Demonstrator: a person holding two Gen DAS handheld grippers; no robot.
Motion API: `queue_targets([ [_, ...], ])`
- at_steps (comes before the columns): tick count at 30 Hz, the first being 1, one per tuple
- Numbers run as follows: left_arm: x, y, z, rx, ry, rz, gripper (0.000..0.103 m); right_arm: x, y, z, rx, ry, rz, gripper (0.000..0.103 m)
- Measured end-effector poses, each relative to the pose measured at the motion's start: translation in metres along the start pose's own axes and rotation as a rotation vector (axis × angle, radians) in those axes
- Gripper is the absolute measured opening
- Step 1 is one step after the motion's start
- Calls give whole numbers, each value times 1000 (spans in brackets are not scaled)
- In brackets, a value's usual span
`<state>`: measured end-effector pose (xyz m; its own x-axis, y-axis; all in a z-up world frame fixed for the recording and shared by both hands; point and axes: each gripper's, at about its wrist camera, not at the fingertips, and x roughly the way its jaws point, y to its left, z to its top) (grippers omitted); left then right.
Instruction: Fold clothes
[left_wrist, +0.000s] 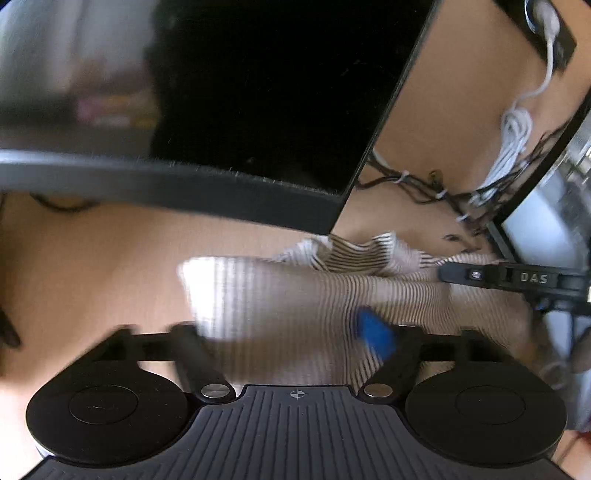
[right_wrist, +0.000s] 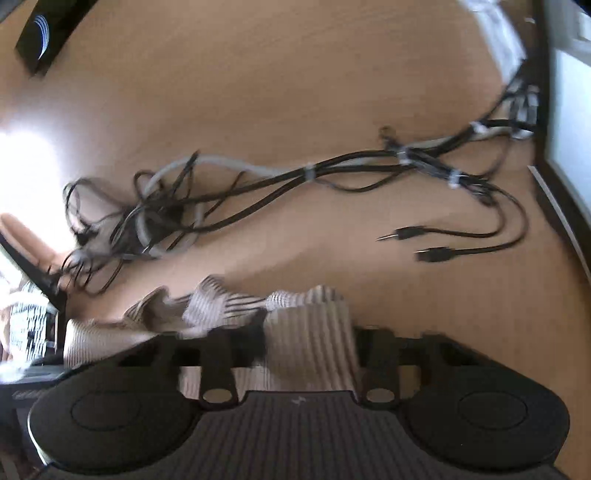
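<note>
Left wrist view shows our left gripper and right gripper, jaws pinching the beige-and-dark striped knit garment above the tan wooden counter, seemingly mid-fold; next, lay it flat.

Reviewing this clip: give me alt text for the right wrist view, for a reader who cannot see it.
A striped garment lies bunched between the fingers of the right gripper at the bottom of a motion-blurred frame. Beyond it, on a wooden desk, lies a tangled bundle of cables, two with loose plugs.
</note>
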<state>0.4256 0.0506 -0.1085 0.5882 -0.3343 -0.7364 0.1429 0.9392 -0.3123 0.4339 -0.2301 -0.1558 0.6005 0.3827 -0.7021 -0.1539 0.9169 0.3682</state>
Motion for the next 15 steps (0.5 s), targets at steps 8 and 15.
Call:
queue_targets([
  [8, -78, -12, -5, 152, -51, -72, 21, -101, 48, -20, -330, -153, 13, 28],
  [15, -167, -2, -59, 315, -43, -93, 18, -167, 78, -107, -661, -119, -94, 23],
])
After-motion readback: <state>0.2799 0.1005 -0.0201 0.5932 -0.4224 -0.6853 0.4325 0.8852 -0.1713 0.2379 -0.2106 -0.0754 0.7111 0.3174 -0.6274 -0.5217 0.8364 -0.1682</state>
